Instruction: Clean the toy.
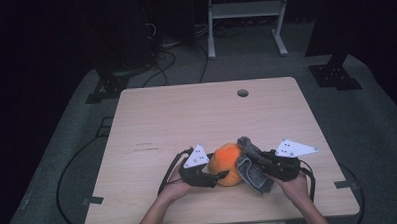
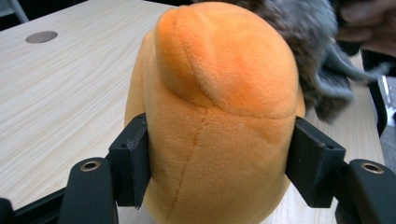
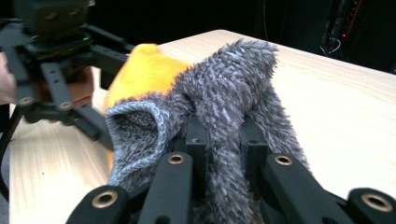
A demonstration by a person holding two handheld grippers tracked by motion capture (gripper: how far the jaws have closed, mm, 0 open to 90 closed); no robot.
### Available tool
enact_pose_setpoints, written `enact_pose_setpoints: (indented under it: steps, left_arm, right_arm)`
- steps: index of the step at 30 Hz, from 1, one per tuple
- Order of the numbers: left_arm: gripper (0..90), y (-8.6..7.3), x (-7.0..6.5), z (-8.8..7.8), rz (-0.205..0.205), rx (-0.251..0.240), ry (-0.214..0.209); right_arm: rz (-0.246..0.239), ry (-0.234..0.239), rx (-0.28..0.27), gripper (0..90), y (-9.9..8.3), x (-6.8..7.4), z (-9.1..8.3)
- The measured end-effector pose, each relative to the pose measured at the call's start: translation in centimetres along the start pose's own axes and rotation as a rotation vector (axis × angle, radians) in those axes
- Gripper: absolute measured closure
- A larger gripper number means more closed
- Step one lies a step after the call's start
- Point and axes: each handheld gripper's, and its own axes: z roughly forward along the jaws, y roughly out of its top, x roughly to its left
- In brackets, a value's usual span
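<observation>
High view: left gripper (image 1: 219, 175) pinches the orange plush toy (image 1: 227, 163); right gripper (image 1: 254, 161) clamps the grey fuzzy cloth (image 1: 252, 171) beside it.

No legible text, label, brand, number or sign in any view. Faint dark marks on tabletop (image 1: 146, 148), beyond and outboard of left gripper (image 1: 214, 175): too small to read. Small dots on grey three-cornered plate (image 1: 294, 148) on top of right gripper: holes or markers, no characters discernible. Orange plush toy (image 2: 219, 116) between left gripper jaws: no tag or print. Grey fuzzy cloth (image 3: 229, 98) between right gripper jaws: no label visible.
</observation>
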Motion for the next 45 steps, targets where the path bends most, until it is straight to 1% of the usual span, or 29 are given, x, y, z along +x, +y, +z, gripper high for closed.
enact_pose_setpoints:
  steps: [1,3,5,7,9,10,11,13,14,16,17,19,21,22,24,26,27,29,30,32,34,35,38,39,41,42,43,45]
  left_arm:
    - [32.0,0.0,0.0,0.0,-0.005,0.001,0.002]
    - [32.0,0.0,-0.1,0.1,-0.001,0.001,0.007]
    - [32.3,0.1,-0.5,0.2,0.023,0.01,0.016]
    - [32.7,0.2,-1.1,0.4,0.059,0.02,0.021]
    - [33.2,0.2,-1.6,0.6,0.083,0.025,0.022]
    - [33.6,0.2,-1.8,0.6,0.095,0.028,0.024]
    - [33.8,0.2,-1.9,0.6,0.1,0.029,0.024]
    - [34.2,0.2,-1.9,0.7,0.103,0.026,0.019]
    - [34.2,0.2,-1.8,0.7,0.102,0.025,0.015]
    - [34.1,0.2,-1.6,0.6,0.088,0.022,0.014]
    - [33.6,0.2,-1.3,0.5,0.072,0.019,0.016]
    - [32.7,0.1,-0.7,0.3,0.018,0.003,0.015]
    - [32.3,0.0,0.0,0.2,-0.035,-0.011,0.014]
    - [32.1,-0.1,0.2,0.2,-0.048,-0.017,0.012]
    - [32.0,-0.2,0.3,0.2,-0.056,-0.017,0.017]
    - [32.0,-0.2,0.2,0.2,-0.056,-0.02,0.018]
    - [32.1,-0.2,0.0,0.3,-0.04,-0.018,0.02]
    - [32.6,-0.1,-0.8,0.5,0.006,-0.005,0.026]
    - [32.8,0.0,-1.1,0.6,0.032,-0.001,0.031]
    - [33.3,0.1,-1.7,0.7,0.063,0.01,0.037]
    - [34.1,0.0,-1.8,0.7,0.069,0.009,0.034]
    - [34.4,0.0,-1.8,0.7,0.073,0.01,0.031]
    - [34.4,0.0,-2.0,0.8,0.105,0.013,0.02]
    - [34.4,0.0,-2.0,0.8,0.108,0.014,0.017]
    - [33.8,0.1,-1.8,0.7,0.1,0.016,0.013]
    - [33.1,0.0,-1.6,0.6,0.088,0.013,0.012]
    - [32.1,0.0,-1.4,0.6,0.074,0.008,0.012]
    - [29.0,0.0,-1.0,0.5,0.025,-0.004,0.018]
  right_arm:
    - [-0.017,0.004,0.001,77.5,0.1,0.5,0.1]
    - [-0.056,0.017,0.001,77.5,0.5,1.6,0.4]
    - [-0.087,0.043,-0.005,77.7,1.1,2.8,0.8]
    - [-0.12,0.07,-0.009,77.7,1.7,3.8,1.1]
    - [-0.139,0.088,-0.015,77.7,2.2,4.4,1.2]
    - [-0.15,0.085,-0.015,77.7,2.4,4.5,1.2]
    - [-0.155,0.077,-0.014,77.7,2.5,4.3,1.1]
    - [-0.124,0.067,-0.024,77.8,2.5,3.3,0.8]
    - [-0.114,0.048,-0.028,77.7,2.3,2.7,0.6]
    - [-0.096,0.013,-0.018,77.7,1.8,1.5,0.2]
    - [-0.083,0.001,-0.013,77.7,1.4,1.0,0.0]
    - [-0.062,-0.02,0.01,77.7,0.7,0.4,-0.2]
    - [-0.053,-0.023,0.025,77.7,0.2,0.2,-0.3]
    - [-0.056,-0.02,0.03,77.7,0.1,0.4,-0.2]
    - [-0.067,-0.009,0.027,77.6,0.1,1.0,0.1]
    - [-0.081,0.022,0.013,77.6,0.4,1.9,0.4]
    - [-0.09,0.039,0.007,77.6,0.7,2.4,0.5]
    - [-0.11,0.08,-0.006,77.7,1.2,3.5,0.9]
    - [-0.126,0.091,-0.005,77.7,1.5,3.9,1.1]
    - [-0.147,0.098,-0.005,77.7,2.0,4.3,1.3]
    - [-0.139,0.092,-0.011,77.7,2.2,3.9,1.2]
    - [-0.125,0.088,-0.021,77.7,2.2,3.4,1.0]
    - [-0.087,0.053,-0.034,77.8,2.0,2.0,0.5]
    - [-0.066,0.044,-0.031,77.7,1.8,1.5,0.4]
    - [-0.046,0.029,-0.027,77.7,1.3,0.7,0.1]
    - [-0.032,0.022,-0.017,77.7,1.1,0.4,0.0]
    - [-0.028,0.014,-0.009,77.7,0.8,0.2,-0.1]
    - [-0.029,0.006,0.009,77.7,0.4,0.2,-0.3]
